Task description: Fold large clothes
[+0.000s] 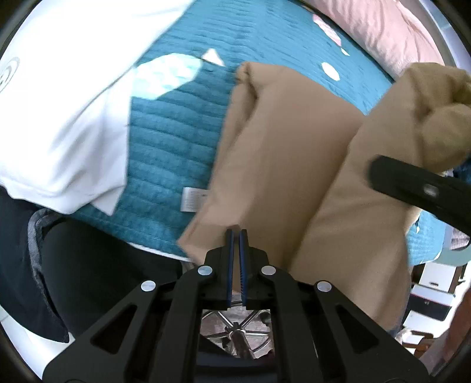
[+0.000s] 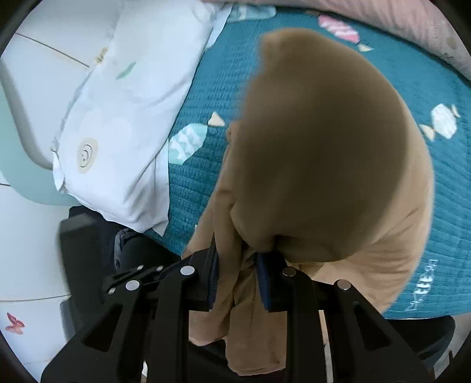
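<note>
A large tan garment point(image 1: 282, 153) lies partly folded on a teal quilted bedspread point(image 1: 173, 132). My left gripper point(image 1: 236, 235) is shut on the garment's near edge at the bed's front. My right gripper point(image 2: 235, 265) is shut on a thick bunch of the same tan cloth point(image 2: 318, 147), which billows up in front of its camera and hangs down between the jaws. The right gripper also shows as a black bar in the left wrist view point(image 1: 418, 188), lifted above the garment's right part.
A white pillow point(image 2: 123, 123) lies on the left of the bed, also in the left wrist view point(image 1: 64, 103). A pink blanket point(image 1: 382, 26) lies at the far side. A dark garment point(image 1: 35, 265) sits at the bed's front left. A chair base point(image 1: 235, 330) stands below.
</note>
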Tool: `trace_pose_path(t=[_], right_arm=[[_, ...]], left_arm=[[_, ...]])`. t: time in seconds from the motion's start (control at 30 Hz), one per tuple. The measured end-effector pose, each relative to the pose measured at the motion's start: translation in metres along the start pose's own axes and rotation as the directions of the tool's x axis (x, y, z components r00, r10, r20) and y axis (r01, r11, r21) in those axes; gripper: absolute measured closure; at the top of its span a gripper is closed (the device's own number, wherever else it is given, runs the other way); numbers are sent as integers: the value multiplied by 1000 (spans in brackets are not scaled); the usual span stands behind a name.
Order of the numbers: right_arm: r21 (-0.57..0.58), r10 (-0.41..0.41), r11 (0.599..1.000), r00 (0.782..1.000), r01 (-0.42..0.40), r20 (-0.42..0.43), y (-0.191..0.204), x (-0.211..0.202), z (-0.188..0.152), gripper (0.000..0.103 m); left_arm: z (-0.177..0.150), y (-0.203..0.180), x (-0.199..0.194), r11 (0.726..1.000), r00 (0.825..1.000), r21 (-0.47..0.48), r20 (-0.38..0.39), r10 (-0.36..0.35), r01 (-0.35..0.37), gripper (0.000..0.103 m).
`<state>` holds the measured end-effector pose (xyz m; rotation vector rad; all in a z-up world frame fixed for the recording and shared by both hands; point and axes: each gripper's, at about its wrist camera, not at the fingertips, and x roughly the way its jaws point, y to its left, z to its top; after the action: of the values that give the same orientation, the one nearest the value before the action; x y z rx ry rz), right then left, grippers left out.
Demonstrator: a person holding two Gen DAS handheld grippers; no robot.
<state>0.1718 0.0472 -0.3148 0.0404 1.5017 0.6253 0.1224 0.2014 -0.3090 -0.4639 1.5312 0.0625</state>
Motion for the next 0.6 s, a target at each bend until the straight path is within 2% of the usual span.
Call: trace_pose_path(t=[0.07,0.37,0.47,0.5,0.53,0.6], right_arm=[[5,1,1000,1000,-1,-30,7,20,6,82],[69,-3,998,996,9,-85,4,81,28,78],[73,-14,997,996,20,-90,2,90,30,76],[76,-11,997,996,18,-90,4,89,29,69],[74,7,997,996,-1,-88,6,89,29,51],[49,66,997,995,-63,-79,13,85,26,29]], left_arm=[[-1,10,-4,1000,1000,-8,12,20,-20,93],[-4,39,-9,998,998,-49,26,49,-48,93],[-4,44,-8,997,998,-54,25,50,-49,93],[-1,43,-3,997,998,-57,25,51,-49,93],[-1,44,-3,997,999,-59,24,49,-48,93],[0,47,-1,997,999,-64,23,47,-46,93]])
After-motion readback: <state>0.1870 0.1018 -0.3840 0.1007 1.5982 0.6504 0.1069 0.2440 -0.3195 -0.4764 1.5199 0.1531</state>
